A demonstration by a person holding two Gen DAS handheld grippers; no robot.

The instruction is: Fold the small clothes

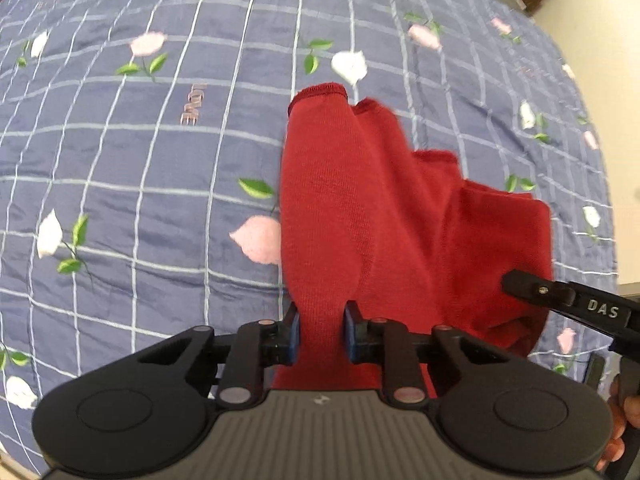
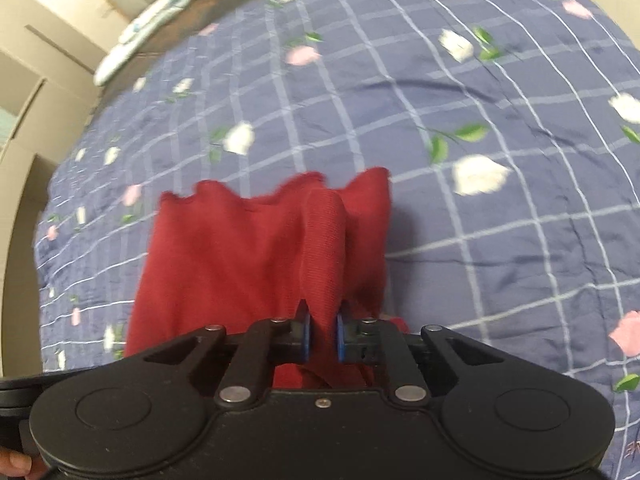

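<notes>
red garment (image 1: 360,208), floral checked bedspread (image 1: 140,160) beneath

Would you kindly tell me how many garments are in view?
1: a red knit garment hanging over the floral bedspread, gripped by the left claw and right claw. Others may lie outside view.

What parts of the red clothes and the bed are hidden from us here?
- Left wrist view: the near end of the red garment is covered by the left hand-held gripper.
- Right wrist view: the right hand-held gripper covers its near end; the far hem is blurred.
- Both views: what kind of garment it is cannot be told.
- Left wrist view: the bedspread is cut off by the picture's round edge.
</notes>
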